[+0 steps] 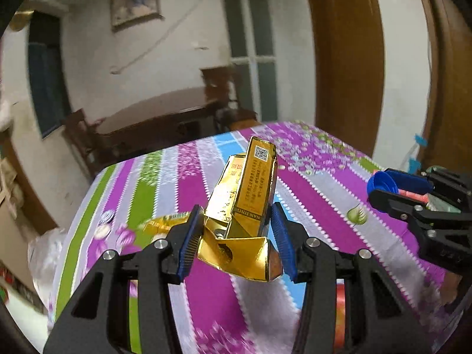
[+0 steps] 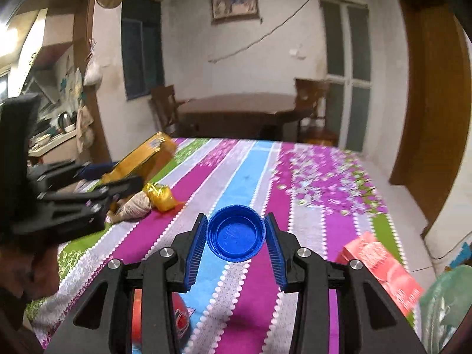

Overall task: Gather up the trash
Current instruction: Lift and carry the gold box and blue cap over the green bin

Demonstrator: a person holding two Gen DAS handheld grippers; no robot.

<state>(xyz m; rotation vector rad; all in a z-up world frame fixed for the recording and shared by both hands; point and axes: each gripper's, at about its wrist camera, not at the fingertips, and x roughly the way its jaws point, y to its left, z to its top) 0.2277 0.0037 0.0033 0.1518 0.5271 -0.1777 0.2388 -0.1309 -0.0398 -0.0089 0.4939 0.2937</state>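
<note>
Left gripper [image 1: 237,236]: crushed gold carton [image 1: 244,206] clamped above striped bench [image 1: 324,194]; slip risked through its glossy, buckled sides. Right gripper [image 2: 234,236]: blue bottle cap [image 2: 235,233] pinched across rim, liable to pop free

Open cloth ahead, clutter at both edges

The striped tablecloth [image 2: 253,159] lies bare through its centre and far end, leaving a clear lane forward. On the left a gold wrapper [image 2: 160,196] and a crumpled paper wad [image 2: 137,206] lie touching; near right, a red packet [image 2: 383,268] and a green bag [image 2: 445,303] crowd the edge.
</note>
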